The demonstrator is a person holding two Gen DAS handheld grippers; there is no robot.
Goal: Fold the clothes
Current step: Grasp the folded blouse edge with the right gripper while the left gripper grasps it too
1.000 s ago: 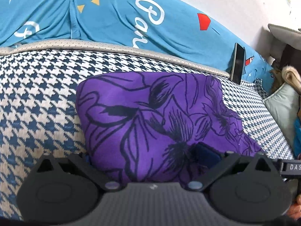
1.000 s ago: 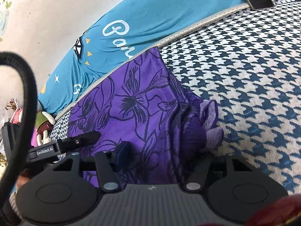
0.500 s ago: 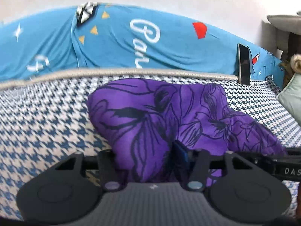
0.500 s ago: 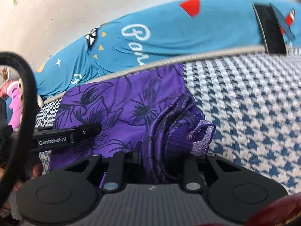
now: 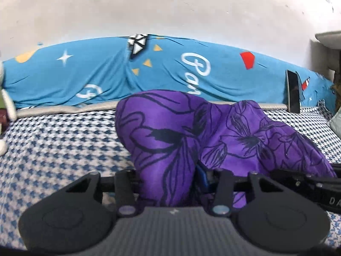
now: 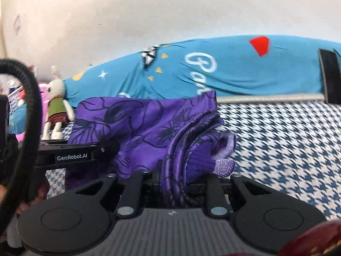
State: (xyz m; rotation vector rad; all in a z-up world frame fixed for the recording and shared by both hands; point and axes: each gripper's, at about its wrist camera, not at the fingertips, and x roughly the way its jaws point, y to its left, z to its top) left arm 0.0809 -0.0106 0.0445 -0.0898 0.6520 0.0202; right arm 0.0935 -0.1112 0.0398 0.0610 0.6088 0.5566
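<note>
Each hand-held gripper (image 5: 168, 183) (image 6: 174, 183) pinches the purple garment (image 5: 213, 132), which hides its fingertips.

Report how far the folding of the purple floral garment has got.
Done: the purple floral garment looks doubled over already. In hand: the left gripper and the right gripper each pinch a bunched edge, holding it above the houndstooth cover. Left: lay it down flat and finish folding.

Both wrist views low, close, seemingly wallward.
</note>
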